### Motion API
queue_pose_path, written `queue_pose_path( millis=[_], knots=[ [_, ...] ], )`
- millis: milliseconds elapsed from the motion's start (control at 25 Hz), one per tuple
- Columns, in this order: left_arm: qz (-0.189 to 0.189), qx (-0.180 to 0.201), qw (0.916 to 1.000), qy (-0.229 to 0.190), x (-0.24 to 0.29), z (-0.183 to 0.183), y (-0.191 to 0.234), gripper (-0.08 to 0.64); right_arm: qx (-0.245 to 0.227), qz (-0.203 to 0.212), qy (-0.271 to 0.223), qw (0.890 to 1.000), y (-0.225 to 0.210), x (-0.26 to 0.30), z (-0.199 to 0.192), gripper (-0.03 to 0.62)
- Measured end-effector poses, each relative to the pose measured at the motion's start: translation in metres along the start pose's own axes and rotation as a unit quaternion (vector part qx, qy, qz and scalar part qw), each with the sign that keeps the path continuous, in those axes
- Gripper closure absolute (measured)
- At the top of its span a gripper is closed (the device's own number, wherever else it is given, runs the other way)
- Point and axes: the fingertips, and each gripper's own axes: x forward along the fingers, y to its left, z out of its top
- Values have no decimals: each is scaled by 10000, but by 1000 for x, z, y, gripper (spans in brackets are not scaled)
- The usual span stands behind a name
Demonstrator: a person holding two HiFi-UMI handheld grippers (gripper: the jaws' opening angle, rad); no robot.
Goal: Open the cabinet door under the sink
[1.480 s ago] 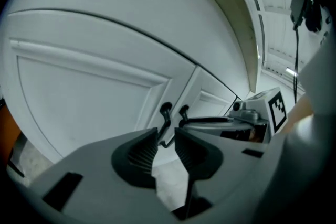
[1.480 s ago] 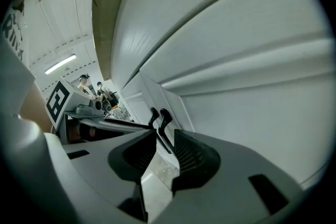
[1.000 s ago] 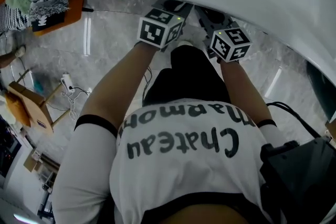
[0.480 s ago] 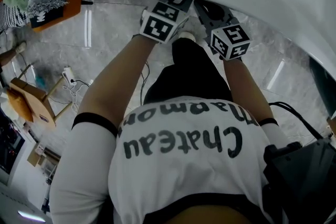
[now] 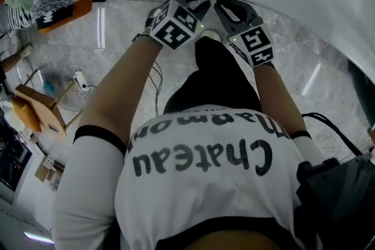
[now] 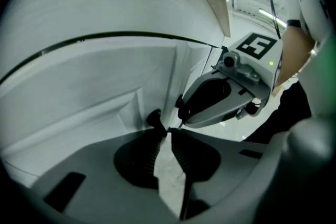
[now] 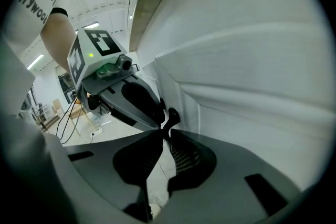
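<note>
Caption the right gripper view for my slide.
Right gripper, jaws just closing, pinches the black knob of the white cabinet door.

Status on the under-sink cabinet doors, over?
Left gripper shut on left knob. Right gripper, jaws just closing, pinches right knob between them. Cabinet doors not yet open. Nothing in the way.
</note>
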Motion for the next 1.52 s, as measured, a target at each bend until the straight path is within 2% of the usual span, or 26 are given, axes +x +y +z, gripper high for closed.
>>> queue_pose_path(
  millis=[160, 520, 760, 960, 1240, 1520],
  knots=[
    [-142, 129, 9994, 288, -6, -12, -10, 503, 15, 87, 133, 9999, 11, -7, -8, 557],
    [-50, 45, 9980, 627, -16, -33, -24, 502, -267, 251, 710, 9968, 36, -20, -26, 548],
    [-2, 165, 9978, 639, -20, -43, -29, 503, -457, 429, 947, 9935, 43, -29, -36, 548],
    [52, 115, 9978, 652, -28, -53, -34, 503, -378, 437, 1010, 9932, 51, -33, -39, 548],
    [257, -256, 9973, 634, -33, -61, -32, 509, -317, 460, 1042, 9930, 61, -46, -52, 548],
    [264, 14, 9971, 717, -41, -75, -40, 509, -547, 546, 1109, 9908, 70, -62, -67, 548]
  ],
)
